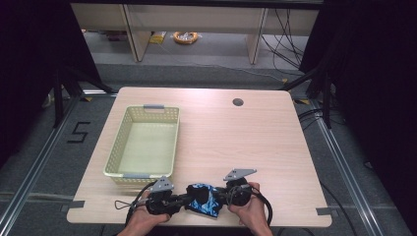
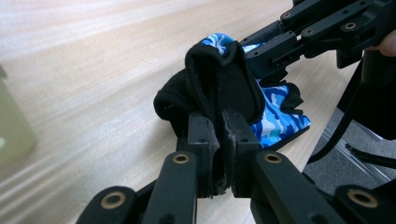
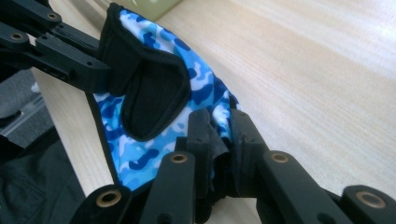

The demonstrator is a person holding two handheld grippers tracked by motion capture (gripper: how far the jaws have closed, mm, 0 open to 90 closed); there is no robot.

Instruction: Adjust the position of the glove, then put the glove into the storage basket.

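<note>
Glove (image 1: 204,199) blue camo w/ black cuff, bottom centre of high view, at tabletop (image 1: 236,142) near edge | we've got left claw (image 1: 183,200) + right claw (image 1: 222,196) both clamped on its ends | risk: thin fabric pinch slips, or glove drops off edge before basket (image 1: 114,156) upper left

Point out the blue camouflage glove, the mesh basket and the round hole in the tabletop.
blue camouflage glove (image 1: 204,200), high view, on its blue patterned middle between the two tools.
mesh basket (image 1: 113,156), high view, on its left perforated wall.
round hole (image 1: 238,102), high view, on its dark centre near the table's far edge.
</note>
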